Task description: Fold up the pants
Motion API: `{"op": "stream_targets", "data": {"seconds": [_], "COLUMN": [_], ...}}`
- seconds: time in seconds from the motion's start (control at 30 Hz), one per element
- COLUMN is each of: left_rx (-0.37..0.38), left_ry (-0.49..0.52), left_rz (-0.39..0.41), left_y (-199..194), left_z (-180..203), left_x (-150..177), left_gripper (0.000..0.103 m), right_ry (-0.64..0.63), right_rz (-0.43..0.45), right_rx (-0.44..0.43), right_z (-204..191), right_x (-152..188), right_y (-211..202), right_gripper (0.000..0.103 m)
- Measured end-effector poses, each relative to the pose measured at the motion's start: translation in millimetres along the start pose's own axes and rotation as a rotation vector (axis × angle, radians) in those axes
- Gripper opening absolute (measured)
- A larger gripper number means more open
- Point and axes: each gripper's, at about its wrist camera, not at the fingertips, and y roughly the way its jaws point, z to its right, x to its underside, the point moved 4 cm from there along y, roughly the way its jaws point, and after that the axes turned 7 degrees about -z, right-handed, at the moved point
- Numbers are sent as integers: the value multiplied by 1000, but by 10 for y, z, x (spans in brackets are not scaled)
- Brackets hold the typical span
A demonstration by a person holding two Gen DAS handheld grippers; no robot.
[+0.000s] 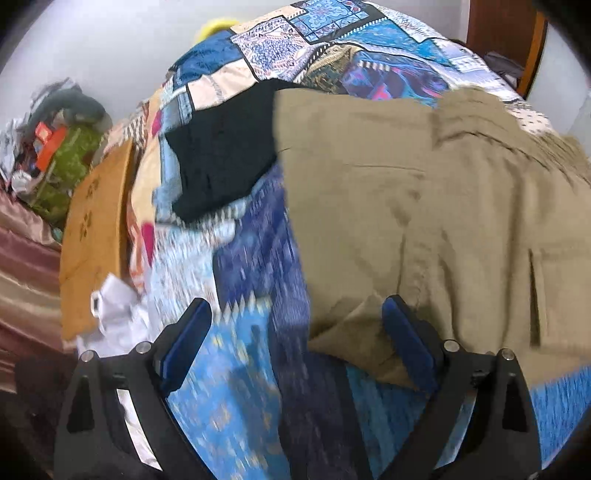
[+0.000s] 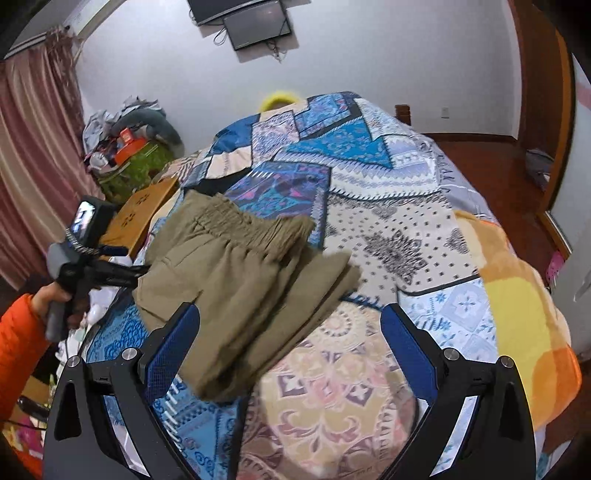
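Note:
Folded khaki pants [image 1: 424, 206] lie on the patchwork bedspread [image 1: 240, 280]; the right wrist view shows the pants [image 2: 240, 280] with the elastic waistband toward the far side. My left gripper [image 1: 295, 347] is open just off the pants' near left corner, its right finger over the cloth edge, nothing held. In the right wrist view the left gripper [image 2: 138, 275] points at the pants' left edge, held by a hand in an orange sleeve. My right gripper [image 2: 291, 339] is open above the pants' near end, holding nothing.
A black garment [image 1: 221, 155] lies on the bedspread [image 2: 388, 229] left of the pants. A wooden bedside table [image 1: 96, 236] and a pile of clutter [image 1: 55, 147] stand to the left. Pink curtains [image 2: 33, 155] hang at left, and a screen [image 2: 255, 26] is mounted on the far wall.

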Motion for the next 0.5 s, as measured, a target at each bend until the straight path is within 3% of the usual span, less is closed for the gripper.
{"op": "stream_targets", "data": {"seconds": [0.17, 0.4, 0.5], "left_rx": [79, 39, 68], "left_ry": [2, -40, -95], "left_rz": [45, 125, 122], "left_y": [-238, -335, -317], "left_z": [187, 190, 71], "left_x": [303, 434, 476], "left_gripper": [95, 95, 92], "right_ry": [2, -9, -9], "right_rz": [14, -43, -69], "right_rx": [54, 54, 41], "right_z": [-57, 10, 38], "right_x": [15, 12, 68], "right_y": [103, 365, 480], "right_gripper": [94, 53, 52]}}
